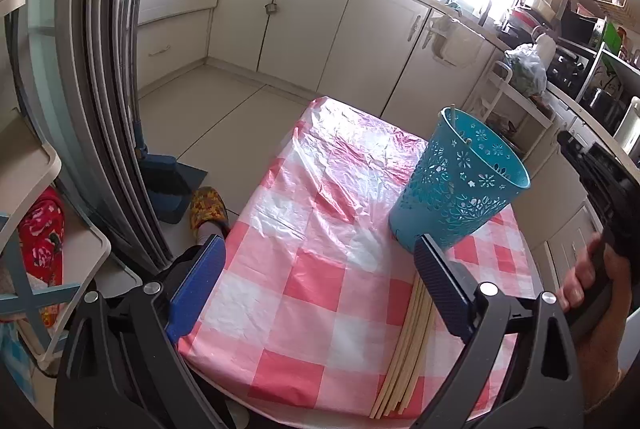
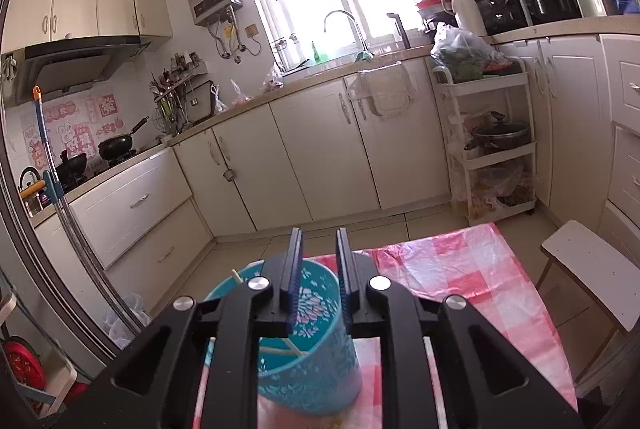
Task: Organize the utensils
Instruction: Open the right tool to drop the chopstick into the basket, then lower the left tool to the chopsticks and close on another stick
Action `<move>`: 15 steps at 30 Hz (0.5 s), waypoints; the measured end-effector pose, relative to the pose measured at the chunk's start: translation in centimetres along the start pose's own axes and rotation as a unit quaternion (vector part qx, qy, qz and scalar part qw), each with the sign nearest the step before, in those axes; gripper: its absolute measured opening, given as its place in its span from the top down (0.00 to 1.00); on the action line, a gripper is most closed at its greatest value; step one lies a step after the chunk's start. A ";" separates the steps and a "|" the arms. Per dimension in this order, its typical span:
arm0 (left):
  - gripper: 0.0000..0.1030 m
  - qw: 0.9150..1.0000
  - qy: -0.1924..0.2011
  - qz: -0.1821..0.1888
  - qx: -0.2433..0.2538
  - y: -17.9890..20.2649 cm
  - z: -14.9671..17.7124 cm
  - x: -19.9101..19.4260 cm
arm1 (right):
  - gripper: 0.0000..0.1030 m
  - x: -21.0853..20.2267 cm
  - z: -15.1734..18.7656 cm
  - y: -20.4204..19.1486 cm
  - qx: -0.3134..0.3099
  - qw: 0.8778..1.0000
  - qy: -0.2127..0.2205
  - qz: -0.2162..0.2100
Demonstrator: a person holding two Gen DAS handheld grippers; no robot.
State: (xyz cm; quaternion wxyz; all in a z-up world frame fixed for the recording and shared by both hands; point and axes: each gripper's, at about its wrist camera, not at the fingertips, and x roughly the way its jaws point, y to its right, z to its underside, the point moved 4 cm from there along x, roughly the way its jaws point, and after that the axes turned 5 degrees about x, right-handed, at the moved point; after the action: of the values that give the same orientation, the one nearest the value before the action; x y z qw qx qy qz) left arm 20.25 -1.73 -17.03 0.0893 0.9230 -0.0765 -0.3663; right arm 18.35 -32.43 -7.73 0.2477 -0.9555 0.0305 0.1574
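A teal perforated holder [image 1: 456, 185] stands on the pink checked tablecloth [image 1: 304, 261] with a pale chopstick or two inside. Several pale chopsticks [image 1: 408, 353] lie flat in a bundle at the table's near right edge. My left gripper [image 1: 320, 261] is open and empty, low over the table, its right finger over the bundle's far end. My right gripper [image 2: 319, 241] hangs above the holder [image 2: 304, 349], its jaws a narrow gap apart and holding nothing. Chopsticks [image 2: 280, 349] rest inside the holder.
A fridge door [image 1: 92, 89] stands close on the left with a broom and dustpan [image 1: 164, 185] beside it. A white stool [image 2: 592, 269] sits right of the table. Cabinets and a white trolley [image 2: 488, 145] line the far wall.
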 end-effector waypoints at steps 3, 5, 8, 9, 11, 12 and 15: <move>0.11 1.000 0.001 0.001 0.003 0.2 0.2 -0.2 | 0.80 -1.6 2.6 1.6 0.018 0.999 -0.038 0.013; 0.11 1.000 0.000 0.002 0.006 0.4 0.4 -0.3 | 0.80 -1.9 5.5 2.3 0.012 0.996 -0.087 0.023; 0.11 1.000 -0.005 0.002 0.014 0.7 0.9 -0.3 | 0.80 -0.7 10.2 3.1 0.006 0.985 -0.170 0.035; 0.11 1.000 -0.007 0.002 0.016 0.8 1.1 -0.3 | 0.80 -0.1 11.6 3.3 0.010 0.980 -0.195 0.039; 0.11 1.000 -0.008 0.002 0.024 1.1 1.3 -0.6 | 0.80 1.0 13.6 3.5 0.015 0.972 -0.231 0.042; 0.11 1.000 -0.007 0.000 0.027 1.1 1.4 -0.7 | 0.80 1.5 14.3 3.3 0.014 0.969 -0.242 0.043; 0.09 0.999 -0.006 -0.004 0.034 1.1 1.6 -1.0 | 0.80 2.4 15.1 2.5 0.003 0.966 -0.256 0.039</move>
State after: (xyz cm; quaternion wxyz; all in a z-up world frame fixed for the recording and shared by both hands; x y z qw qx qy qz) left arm 18.31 -2.80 -17.27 0.0563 0.9236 -0.0857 -0.3695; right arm 16.00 -27.23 -22.18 0.2442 -0.8807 0.0039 0.4059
